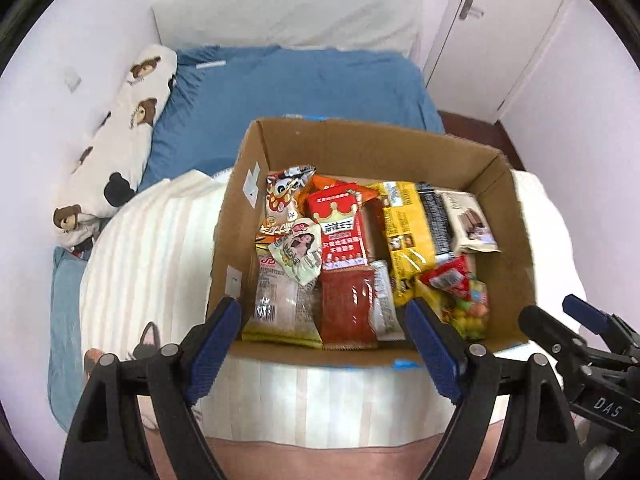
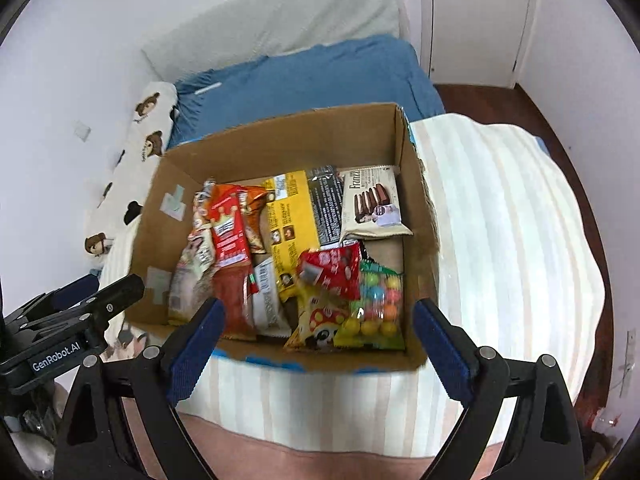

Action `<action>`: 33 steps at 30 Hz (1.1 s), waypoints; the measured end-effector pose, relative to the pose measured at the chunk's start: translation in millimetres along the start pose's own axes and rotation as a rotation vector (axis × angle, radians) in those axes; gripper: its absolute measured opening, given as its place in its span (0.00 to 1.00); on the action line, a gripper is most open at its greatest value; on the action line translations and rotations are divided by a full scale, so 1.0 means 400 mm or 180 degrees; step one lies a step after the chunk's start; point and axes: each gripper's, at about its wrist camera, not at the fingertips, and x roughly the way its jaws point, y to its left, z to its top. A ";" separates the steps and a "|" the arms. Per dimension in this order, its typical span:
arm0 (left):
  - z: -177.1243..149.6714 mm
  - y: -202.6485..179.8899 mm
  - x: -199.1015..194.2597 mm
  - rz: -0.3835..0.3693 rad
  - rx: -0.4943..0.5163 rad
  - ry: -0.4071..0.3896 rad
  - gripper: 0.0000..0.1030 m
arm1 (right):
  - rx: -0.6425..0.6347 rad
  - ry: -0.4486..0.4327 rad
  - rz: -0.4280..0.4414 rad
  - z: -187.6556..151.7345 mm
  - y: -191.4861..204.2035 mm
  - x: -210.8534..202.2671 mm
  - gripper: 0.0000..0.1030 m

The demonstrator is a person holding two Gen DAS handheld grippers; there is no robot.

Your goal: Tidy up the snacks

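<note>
Black left claw [image 1: 324,312], blue ribbed pads [image 1: 434,354], silver rivets, right claw [image 2: 316,316] alike

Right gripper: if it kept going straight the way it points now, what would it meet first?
Probably the snack packets at the near end of the cardboard box, around the gumball bag; the right gripper is open, depth uncertain.

one cardboard box [image 1: 496,200], two claws [image 1: 324,320], [image 2: 316,320]
</note>
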 end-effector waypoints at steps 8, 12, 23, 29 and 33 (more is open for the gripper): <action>-0.108 -0.020 -0.151 0.0058 0.0026 -0.0366 0.82 | -0.0065 -0.0299 0.0076 -0.110 0.025 -0.156 0.94; -0.169 -0.021 -0.218 0.0053 0.0014 -0.0444 0.82 | -0.0107 -0.0456 0.0077 -0.182 0.028 -0.245 0.94; -0.343 -0.028 -0.399 0.0147 -0.0016 -0.0739 0.82 | -0.0244 -0.0772 0.0051 -0.363 0.046 -0.446 0.94; -0.401 -0.020 -0.456 0.0249 -0.0038 -0.0790 0.82 | -0.0316 -0.0922 0.0025 -0.448 0.060 -0.536 0.94; -0.438 -0.018 -0.490 0.0310 -0.0064 -0.0862 0.82 | -0.0407 -0.1001 0.0000 -0.489 0.073 -0.582 0.94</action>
